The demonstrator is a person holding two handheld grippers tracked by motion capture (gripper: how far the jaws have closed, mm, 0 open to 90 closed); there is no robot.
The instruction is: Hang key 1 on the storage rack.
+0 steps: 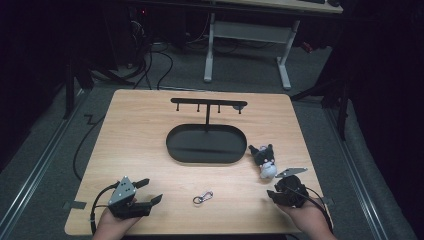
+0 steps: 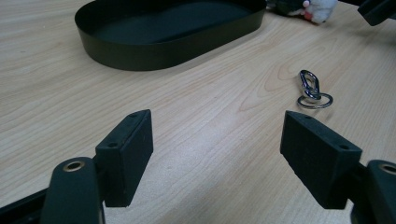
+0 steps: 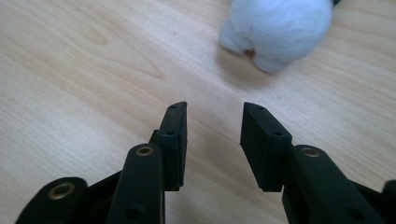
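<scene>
left gripper (image 1: pixel 145 192) agape, right gripper (image 1: pixel 272 194) parted

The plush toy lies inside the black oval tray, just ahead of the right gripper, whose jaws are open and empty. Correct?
Not quite. The plush toy lies on the bare table, outside the black oval tray, as the high view shows. The right gripper is indeed open, empty, just short of it.

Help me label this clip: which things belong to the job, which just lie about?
In the job:
plush toy, nearest the right claw
metal clasp, before the left claw

Lying about:
black oval tray
hook stand
</scene>
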